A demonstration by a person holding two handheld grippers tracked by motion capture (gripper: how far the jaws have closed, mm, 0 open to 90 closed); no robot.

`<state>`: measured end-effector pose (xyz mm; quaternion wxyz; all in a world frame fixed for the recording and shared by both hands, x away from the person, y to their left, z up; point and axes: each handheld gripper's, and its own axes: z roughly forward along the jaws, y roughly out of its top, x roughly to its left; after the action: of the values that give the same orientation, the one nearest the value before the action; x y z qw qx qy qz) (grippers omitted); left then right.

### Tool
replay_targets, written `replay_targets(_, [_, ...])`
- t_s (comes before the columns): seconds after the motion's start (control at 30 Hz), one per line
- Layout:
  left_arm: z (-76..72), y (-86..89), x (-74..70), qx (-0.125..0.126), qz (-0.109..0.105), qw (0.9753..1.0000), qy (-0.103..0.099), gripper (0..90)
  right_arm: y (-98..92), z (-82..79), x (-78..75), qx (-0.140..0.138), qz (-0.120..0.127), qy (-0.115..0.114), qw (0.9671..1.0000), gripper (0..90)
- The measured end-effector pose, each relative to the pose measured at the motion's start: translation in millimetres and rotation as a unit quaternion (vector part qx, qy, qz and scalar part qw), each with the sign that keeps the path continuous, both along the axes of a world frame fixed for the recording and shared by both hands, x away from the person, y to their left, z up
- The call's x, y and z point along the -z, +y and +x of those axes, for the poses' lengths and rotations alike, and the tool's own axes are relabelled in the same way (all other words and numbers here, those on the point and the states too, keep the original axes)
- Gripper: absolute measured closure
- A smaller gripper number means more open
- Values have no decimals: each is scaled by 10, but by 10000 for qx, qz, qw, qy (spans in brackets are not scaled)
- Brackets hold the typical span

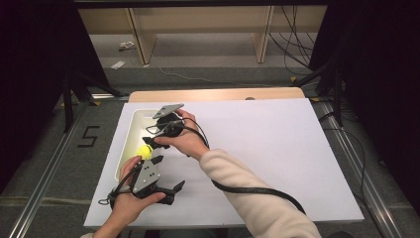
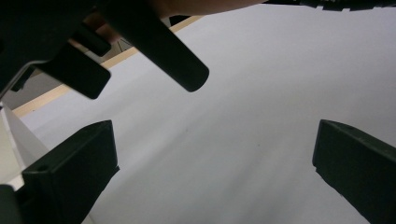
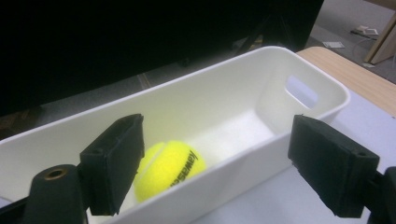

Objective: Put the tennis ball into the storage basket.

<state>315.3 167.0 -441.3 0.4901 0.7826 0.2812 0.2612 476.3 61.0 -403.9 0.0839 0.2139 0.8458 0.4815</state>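
Observation:
A yellow tennis ball [image 1: 144, 151] [image 3: 170, 168] lies on the floor of a long white bin [image 1: 130, 130] [image 3: 261, 53] at the table's left side. My right gripper [image 1: 149, 137] [image 3: 219, 140] hovers at the bin's near wall, pointing into it. Its jaws stand wide apart and nothing is between them. The ball sits low by its left jaw, untouched. My left gripper [image 1: 168, 173] [image 2: 215, 158] is held near the front edge, just right of the bin, open over the bare white sheet [image 2: 261, 102]. Part of the right gripper [image 2: 154, 46] crosses above it.
The white sheet [image 1: 277, 148] covers most of the wooden table [image 1: 218, 93]. A black cable [image 1: 257, 191] trails from the right gripper across the sleeve. Black stands and cables lie on the floor at both sides.

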Motion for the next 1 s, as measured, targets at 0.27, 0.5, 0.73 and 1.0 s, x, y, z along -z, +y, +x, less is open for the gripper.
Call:
replay_targets(0.27, [2,3,-3,3,12,10000,-8,0,-211,-7,-38,123,25,-16,9999,194])
replay_targets(0.5, [3,5,-5,1,-12,10000,5,0,-439,4,-84,302,87,-41,9995,194])
replay_targets(0.73, [4,7,-7,-10,-26,10000,6,0,-688,2,-94,494,103,-56,9987,194])
replay_targets(1.0, [5,15,-10,-39,-55,10000,5,0,-944,6,-98,658,120,-90,9977,194])
